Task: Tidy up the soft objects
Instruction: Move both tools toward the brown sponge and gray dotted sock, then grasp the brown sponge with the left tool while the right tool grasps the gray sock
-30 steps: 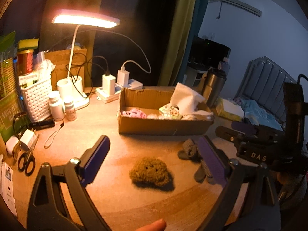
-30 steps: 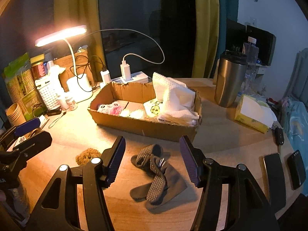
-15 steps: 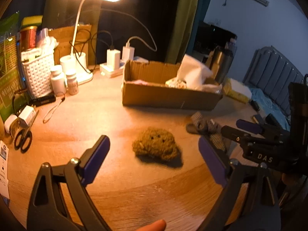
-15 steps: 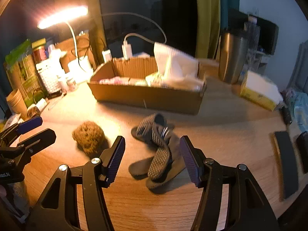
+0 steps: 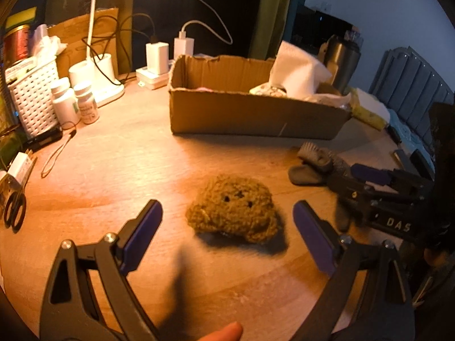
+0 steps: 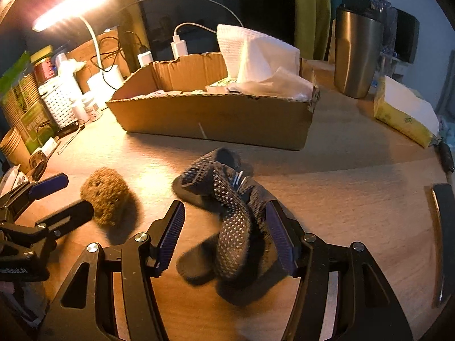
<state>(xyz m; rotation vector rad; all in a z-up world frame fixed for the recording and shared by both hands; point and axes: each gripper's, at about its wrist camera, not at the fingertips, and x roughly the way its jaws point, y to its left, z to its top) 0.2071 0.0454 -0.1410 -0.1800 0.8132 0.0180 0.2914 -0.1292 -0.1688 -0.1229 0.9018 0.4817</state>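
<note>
A brown fuzzy plush toy (image 5: 233,206) lies on the wooden table, just ahead of and between the fingers of my open left gripper (image 5: 227,227); it also shows in the right wrist view (image 6: 106,196). Dark grey dotted socks (image 6: 227,216) lie in a heap between the fingers of my open right gripper (image 6: 226,236), not clamped. The socks also show in the left wrist view (image 5: 315,163). A cardboard box (image 6: 216,116) with white tissue and small soft items stands behind, also in the left wrist view (image 5: 256,113).
A desk lamp base (image 5: 96,76), chargers (image 5: 157,56), pill bottles (image 5: 75,102), a white basket (image 5: 32,96) and scissors (image 5: 14,209) crowd the left. A steel tumbler (image 6: 357,54), a yellow tissue pack (image 6: 403,116) and dark flat items (image 6: 443,227) sit right.
Both grippers have dropped lower and moved forward: the left one closer to the plush toy, the right one so that its fingers now flank the socks. Both stayed open.
</note>
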